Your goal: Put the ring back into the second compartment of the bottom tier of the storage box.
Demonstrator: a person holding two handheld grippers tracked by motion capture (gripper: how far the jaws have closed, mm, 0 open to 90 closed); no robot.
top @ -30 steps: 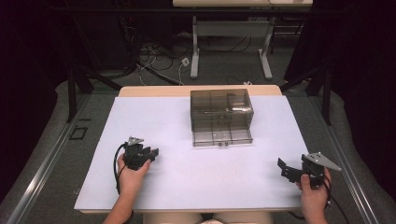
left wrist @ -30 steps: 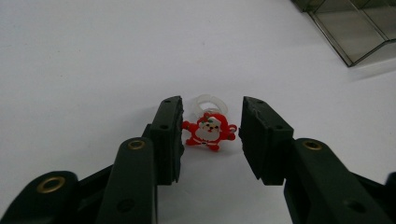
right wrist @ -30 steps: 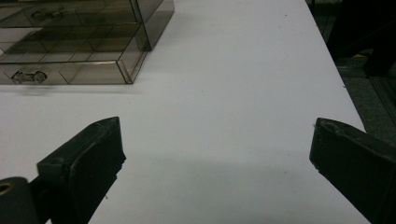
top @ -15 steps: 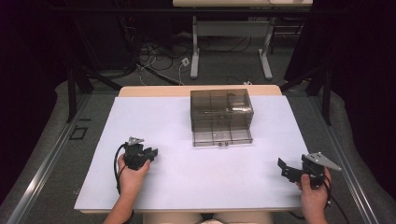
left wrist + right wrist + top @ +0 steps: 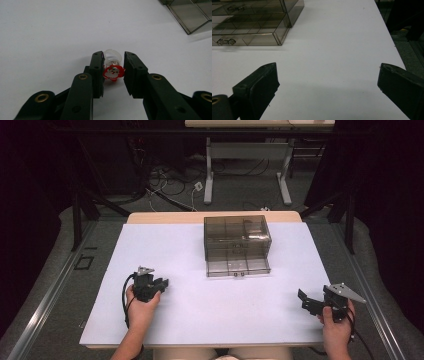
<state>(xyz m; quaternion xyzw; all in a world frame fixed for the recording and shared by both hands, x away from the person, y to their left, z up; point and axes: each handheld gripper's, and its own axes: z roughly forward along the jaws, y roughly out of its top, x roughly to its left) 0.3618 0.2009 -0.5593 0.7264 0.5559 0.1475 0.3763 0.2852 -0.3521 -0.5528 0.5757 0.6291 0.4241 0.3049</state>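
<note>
A small toy ring (image 5: 114,70), a clear band with a red Santa face on it, sits pinched between the black jaws of my left gripper (image 5: 113,55), just above the white tabletop. From above, that left gripper (image 5: 161,283) rests at the table's front left, pointing right. My right gripper (image 5: 307,302) is at the front right corner. Its jaws stand wide apart with only bare table between them (image 5: 328,67). A smoky clear drawer box (image 5: 236,245) stands at the middle back, its lowest drawer pulled out toward me.
The white table sheet (image 5: 200,320) runs wide between both hands and the box. The box's corner (image 5: 192,15) lies far right of the left jaws, and the box (image 5: 249,22) lies upper left of the right jaws. The table's right edge (image 5: 395,47) is close to the right gripper.
</note>
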